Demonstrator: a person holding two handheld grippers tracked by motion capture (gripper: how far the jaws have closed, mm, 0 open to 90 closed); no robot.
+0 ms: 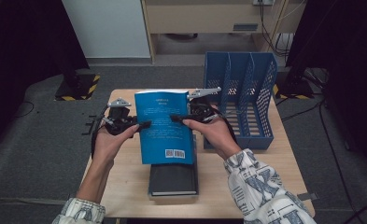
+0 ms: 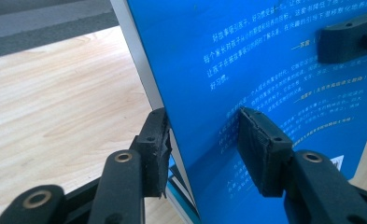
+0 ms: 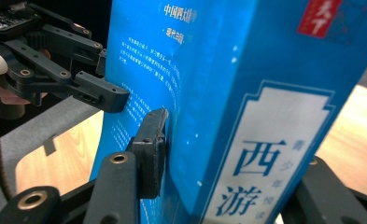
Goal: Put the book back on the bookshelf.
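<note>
The blue book [image 1: 165,126] hangs between my two grippers, lifted clear of the surface [image 1: 125,186] and standing nearly upright, back cover and barcode towards me, directly above a dark book [image 1: 172,179] that lies flat at the near edge. My left gripper [image 1: 144,125] pinches the fore-edge side, one jaw on the back cover and one behind the pages, and my right gripper [image 1: 176,118] clamps across the spine side, its jaws set about as far apart as the book is thick. Both pairs press on it, so I carry the weight from the two sides. The cover is glossy and smooth, printed with small pale text, and the spine is a firm flat band bearing large characters; the page block is pale and stiff. My jaw pads are ribbed black rubber, the left ones frayed at the edge. I judge the slick cover to be the risk: if either hand eases or the two hands tilt unevenly, the book could swivel or slide down onto the dark one. To my right stands a blue file rack [image 1: 242,98] of perforated plastic with upright dividers; catching a corner on a divider could knock the book loose.
</note>
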